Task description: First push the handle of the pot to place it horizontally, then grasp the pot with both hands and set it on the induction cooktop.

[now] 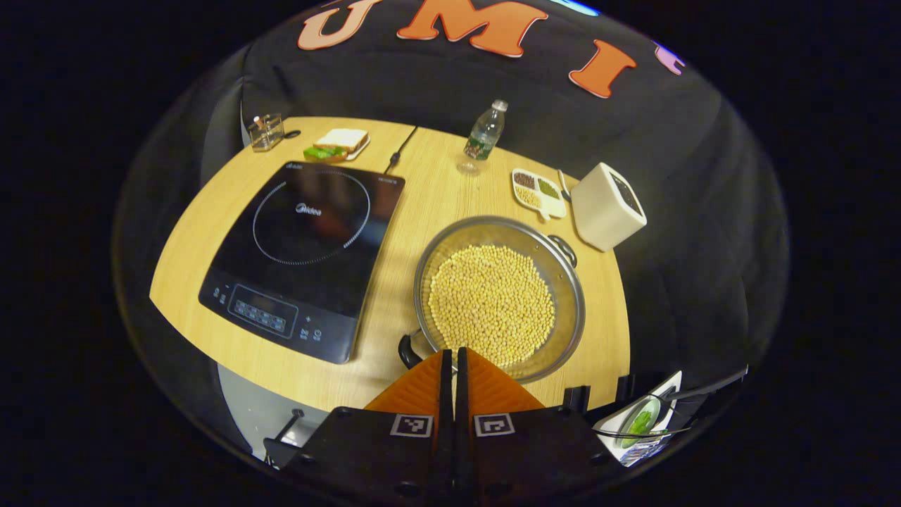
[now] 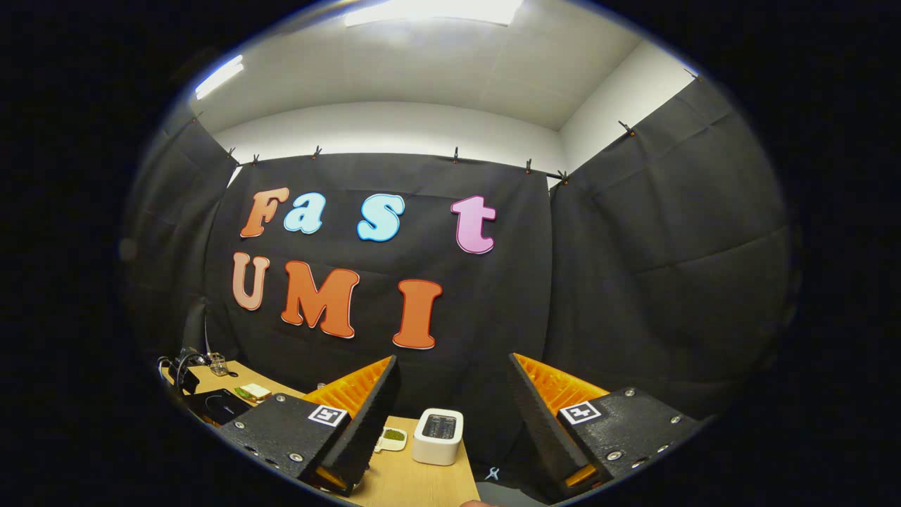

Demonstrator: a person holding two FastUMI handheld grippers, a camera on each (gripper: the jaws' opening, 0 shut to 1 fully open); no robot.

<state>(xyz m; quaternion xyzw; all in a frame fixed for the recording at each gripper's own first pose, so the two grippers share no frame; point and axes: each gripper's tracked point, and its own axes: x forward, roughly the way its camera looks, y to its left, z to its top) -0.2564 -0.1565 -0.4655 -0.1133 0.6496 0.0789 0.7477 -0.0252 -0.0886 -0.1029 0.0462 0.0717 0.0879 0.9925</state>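
Left gripper view: our left gripper (image 1: 454, 359) hangs above the pot's near rim, its fingers pressed together on nothing.
We see the pot (image 1: 500, 299), full of pale beans, on the wooden table (image 1: 422, 211) just right of the induction cooktop (image 1: 303, 257), one handle (image 1: 563, 250) at its far right. Our right gripper (image 2: 450, 415) is spread wide, facing the booth wall above a white toaster (image 2: 438, 436).

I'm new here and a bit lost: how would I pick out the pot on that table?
Find the black induction cooktop on the wooden table. Beside it, nearer the white toaster, sits the pot. It alone is round shiny metal, filled with pale beans, with a dark handle at either side.
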